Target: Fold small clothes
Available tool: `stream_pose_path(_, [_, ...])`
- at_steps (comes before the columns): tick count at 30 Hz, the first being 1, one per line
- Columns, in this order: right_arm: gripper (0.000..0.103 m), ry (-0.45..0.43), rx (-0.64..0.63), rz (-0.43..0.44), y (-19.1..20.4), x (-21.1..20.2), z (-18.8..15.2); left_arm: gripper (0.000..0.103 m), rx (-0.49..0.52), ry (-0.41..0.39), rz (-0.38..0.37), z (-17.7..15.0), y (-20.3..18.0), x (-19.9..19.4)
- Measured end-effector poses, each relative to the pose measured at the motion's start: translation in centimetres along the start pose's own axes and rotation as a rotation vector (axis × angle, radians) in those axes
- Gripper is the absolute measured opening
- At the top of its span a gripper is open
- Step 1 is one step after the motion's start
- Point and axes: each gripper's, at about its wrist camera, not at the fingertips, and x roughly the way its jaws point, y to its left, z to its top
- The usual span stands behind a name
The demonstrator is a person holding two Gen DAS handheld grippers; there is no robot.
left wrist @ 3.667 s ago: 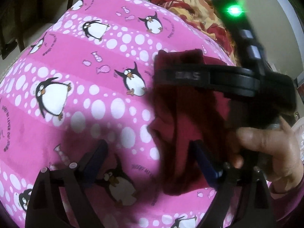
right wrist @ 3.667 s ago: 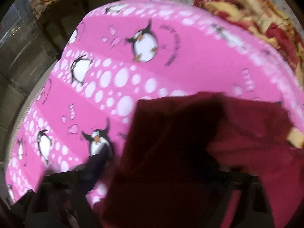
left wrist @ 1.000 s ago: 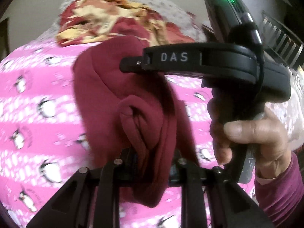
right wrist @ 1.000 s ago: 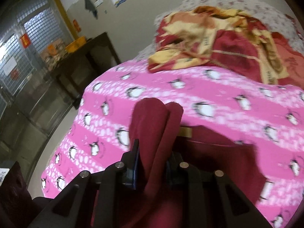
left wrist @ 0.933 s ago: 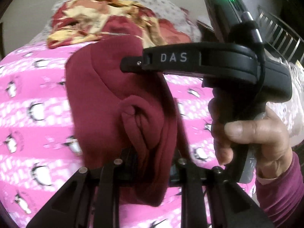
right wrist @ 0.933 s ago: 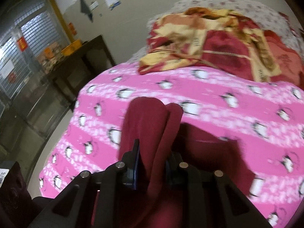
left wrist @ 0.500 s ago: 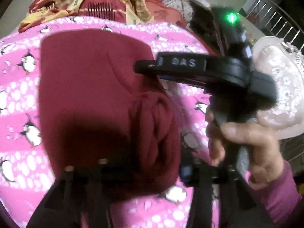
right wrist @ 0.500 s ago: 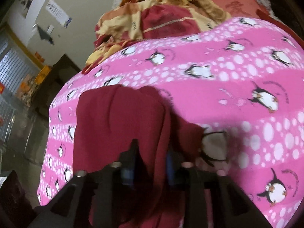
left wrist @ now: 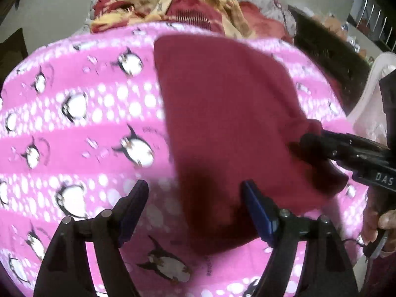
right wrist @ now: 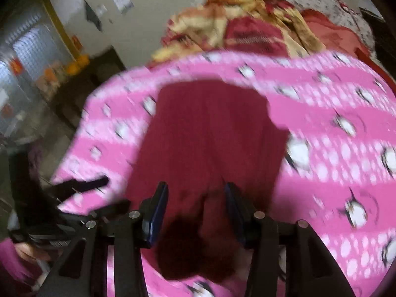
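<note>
The pink penguin blanket (left wrist: 81,133) covers the bed and serves as the landmark for everything else. At its far edge sits a heap of red and yellow bedding (left wrist: 178,7); neither gripper is near that.

The maroon garment (left wrist: 222,113) lies flat on the blanket, right of the blanket's centre in the left wrist view, its long axis running from the near edge of the blanket toward the far heap. Its far corners look square and settled; the near end is thicker and bunched, most plainly in the right wrist view (right wrist: 210,148).

The right gripper (right wrist: 195,205) is the nearer tool: its jaws stand part open, straddling that bunched near end, with cloth between the blue pads. Blur makes it hard to say whether the pads touch the fabric, but they do not appear to be clamping it. In the left wrist view it reaches in at the garment's right edge.

The left gripper (left wrist: 195,205) hovers over the near side of the blanket with jaws wide apart and nothing held; its right finger overlaps the garment's near left corner, its left finger is over bare blanket.

Any next fold would likely run along the long axis, lifting the near end toward the heap.
</note>
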Motion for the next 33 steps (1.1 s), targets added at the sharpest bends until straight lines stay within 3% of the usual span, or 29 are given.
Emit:
stream_pose_path(2, [0.048, 0.039, 0.058, -0.036, -1.9, 1.0, -1.6, 0.077, 0.021, 0.017, 0.005, -0.4, -0.5, 1.0])
stream_pose_path(5, [0.048, 0.047, 0.159, 0.043, -4.2, 0.9, -2.7, 0.077, 0.027, 0.018, 0.009, -0.3, -0.8, 1.4])
stream_pose_path(7, [0.048, 0.042, 0.148, 0.050, -4.2, -0.4, -2.3, 0.077, 0.035, 0.003, 0.016, -0.2, -0.9, 0.6])
stream_pose_path(10, [0.050, -0.038, 0.164, 0.053, -4.2, -2.6, -0.6, 0.077, 0.052, -0.066, 0.039, 0.6, -1.0, -0.8])
stream_pose_path(13, [0.065, -0.114, 0.209, 0.059, -4.5, -2.9, 2.0, 0.077, 0.039, -0.086, 0.031, 1.6, -1.1, -0.7])
stream_pose_path(17, [0.067, -0.087, 0.267, -0.009, -5.0, 1.3, 5.4, 0.077, 0.032, -0.059, 0.029, 1.9, -1.6, 0.9])
stream_pose_path(18, [0.062, -0.070, 0.275, -0.001, -5.2, 2.2, 5.7, 0.077, 0.034, -0.050, 0.025, 1.6, -1.7, 0.9])
stream_pose_path(19, [0.050, -0.055, 0.276, 0.012, -5.3, 3.0, 6.0, 0.077, 0.039, -0.039, 0.021, 1.5, -1.9, 1.2])
stream_pose_path(20, [0.026, -0.052, 0.260, -0.005, -5.3, 3.2, 6.2, 0.077, 0.045, -0.030, 0.016, 1.3, -1.9, 1.4])
stream_pose_path(21, [0.018, -0.076, 0.219, -0.009, -5.1, 2.6, 6.1, 0.077, 0.053, -0.025, 0.010, 1.1, -2.0, 1.5])
stream_pose_path(25, [0.014, -0.087, 0.165, -0.123, -5.9, 2.4, 5.4, 0.079, 0.049, -0.004, -0.013, 0.7, -1.8, 2.7])
stream_pose_path(28, [0.014, -0.060, 0.213, -0.090, -7.0, 3.2, 4.9, 0.079, 0.029, 0.002, -0.018, 0.6, -1.8, 3.3])
stream_pose_path(33, [0.016, -0.105, 0.203, -0.074, -5.2, -0.6, 4.9, 0.079, 0.034, -0.007, 0.005, 0.4, -1.9, 2.9])
